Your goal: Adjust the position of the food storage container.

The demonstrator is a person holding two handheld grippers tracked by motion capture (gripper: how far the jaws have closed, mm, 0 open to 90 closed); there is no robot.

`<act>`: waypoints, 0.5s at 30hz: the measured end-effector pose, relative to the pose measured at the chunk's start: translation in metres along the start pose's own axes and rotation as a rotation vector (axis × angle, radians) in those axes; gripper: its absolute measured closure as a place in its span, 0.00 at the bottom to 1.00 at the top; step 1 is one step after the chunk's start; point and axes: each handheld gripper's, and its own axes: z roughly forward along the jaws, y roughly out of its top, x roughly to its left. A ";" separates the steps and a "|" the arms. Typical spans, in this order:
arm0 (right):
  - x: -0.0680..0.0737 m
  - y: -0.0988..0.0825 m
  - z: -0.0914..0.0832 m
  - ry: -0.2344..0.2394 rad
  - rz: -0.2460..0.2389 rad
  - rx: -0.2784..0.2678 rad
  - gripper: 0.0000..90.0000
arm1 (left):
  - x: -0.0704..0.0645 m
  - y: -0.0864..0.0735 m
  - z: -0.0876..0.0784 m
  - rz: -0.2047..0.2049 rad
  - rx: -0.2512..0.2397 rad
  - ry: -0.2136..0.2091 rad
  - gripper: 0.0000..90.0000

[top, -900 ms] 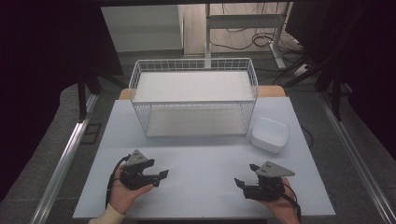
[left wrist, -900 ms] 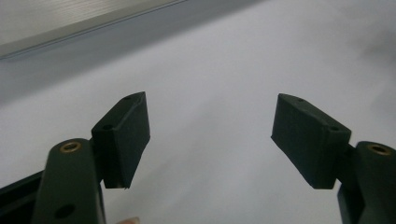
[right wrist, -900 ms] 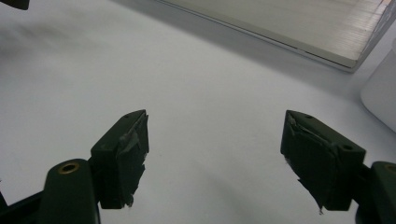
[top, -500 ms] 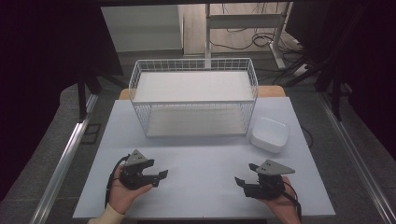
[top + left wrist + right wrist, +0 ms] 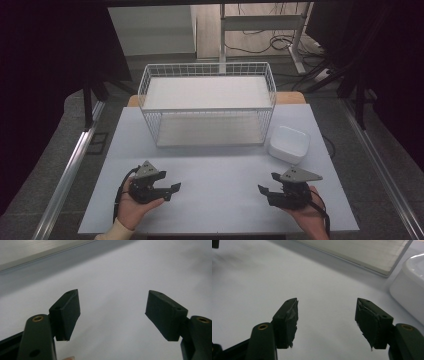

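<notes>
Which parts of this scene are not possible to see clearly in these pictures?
- White box, high view: too small to tell whether it has a lid or contents; in the right gripper view the frame edge cuts it off.
- Basket, right gripper view: only a blurred corner.
- Left gripper and right gripper, high view: too small to judge the jaws; their own views show them open.

No readable text, label, brand, number or sign appears anywhere.

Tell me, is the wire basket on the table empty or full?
Empty. The wire basket stands upright, and through its mesh just its bare pale floor shows.
</notes>
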 end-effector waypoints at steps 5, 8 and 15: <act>-0.010 0.011 -0.005 -0.017 0.024 0.009 0.44 | 0.000 0.002 -0.001 0.009 -0.005 -0.004 0.31; -0.018 0.019 -0.007 -0.029 0.036 0.043 0.46 | 0.003 0.002 -0.005 0.002 -0.017 -0.002 0.31; -0.035 0.049 -0.013 -0.024 0.028 0.068 0.54 | 0.005 0.000 -0.003 -0.002 -0.008 -0.013 0.31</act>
